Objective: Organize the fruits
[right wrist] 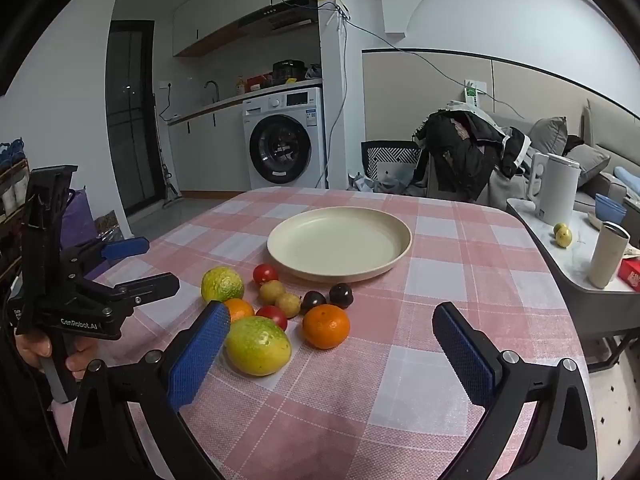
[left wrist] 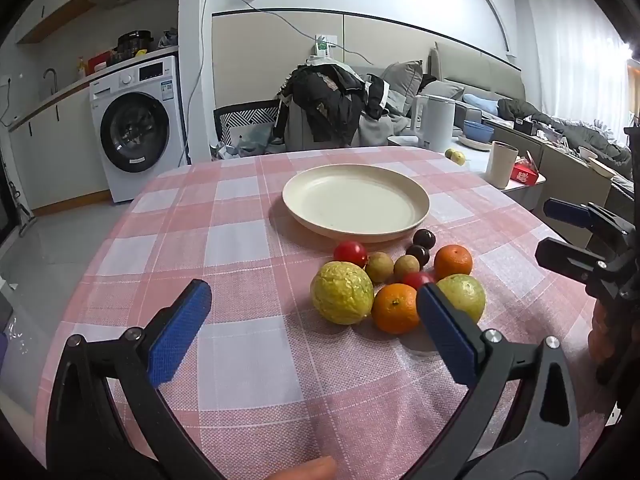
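Observation:
A cream plate (left wrist: 356, 174) (right wrist: 340, 216) lies empty on the pink checked tablecloth. In front of it sits a cluster of fruit: two yellow-green round fruits (left wrist: 342, 292) (right wrist: 258, 344), two oranges (left wrist: 396, 308) (right wrist: 326, 326), two red tomatoes (left wrist: 351, 253) (right wrist: 265, 273), two tan longans (left wrist: 379, 266) (right wrist: 272, 292) and two dark plums (left wrist: 424, 239) (right wrist: 341, 294). My left gripper (left wrist: 312, 312) is open and empty, just short of the fruit. My right gripper (right wrist: 332, 340) is open and empty, hovering near the orange and green fruit; it also shows in the left wrist view (left wrist: 560, 232).
A side table to the right holds a white kettle (right wrist: 558, 192), a beige cup (right wrist: 608, 254), blue bowls (left wrist: 478, 130), a red box (left wrist: 526, 174) and small yellow fruit (right wrist: 563, 235). A chair piled with dark clothes (left wrist: 328, 100) stands behind the table. A washing machine (left wrist: 136, 128) stands at back left.

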